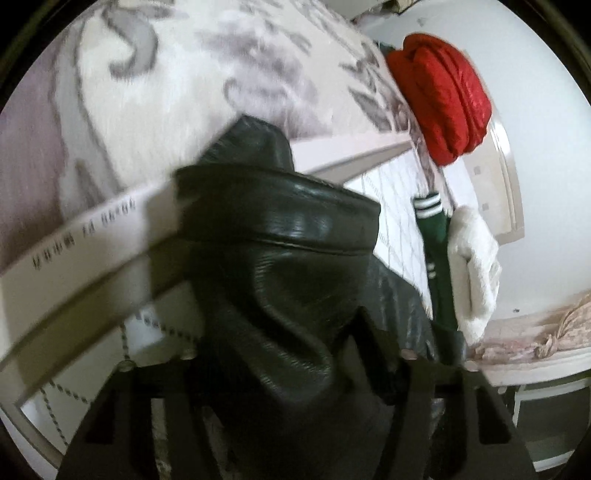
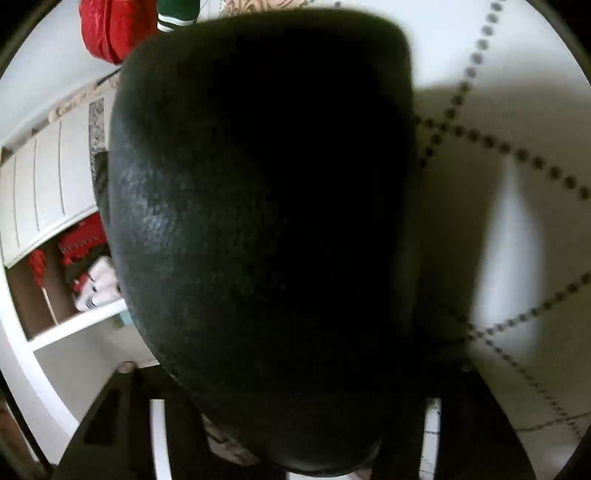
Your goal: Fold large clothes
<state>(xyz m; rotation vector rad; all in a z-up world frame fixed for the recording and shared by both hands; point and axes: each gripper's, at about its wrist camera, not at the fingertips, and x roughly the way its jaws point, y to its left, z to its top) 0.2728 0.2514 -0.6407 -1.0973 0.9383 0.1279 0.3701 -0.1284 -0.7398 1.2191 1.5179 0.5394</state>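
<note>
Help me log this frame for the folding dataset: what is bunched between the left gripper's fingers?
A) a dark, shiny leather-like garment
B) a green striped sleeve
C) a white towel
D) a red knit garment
A: in the left wrist view the dark, glossy leather-like garment rises from between the left gripper fingers, while the red garment lies farther off.

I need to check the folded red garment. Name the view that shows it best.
Left wrist view: the folded red knit garment shows whole, ribbed folds clear. Right wrist view shows only a cropped part beside the black leather jacket.
</note>
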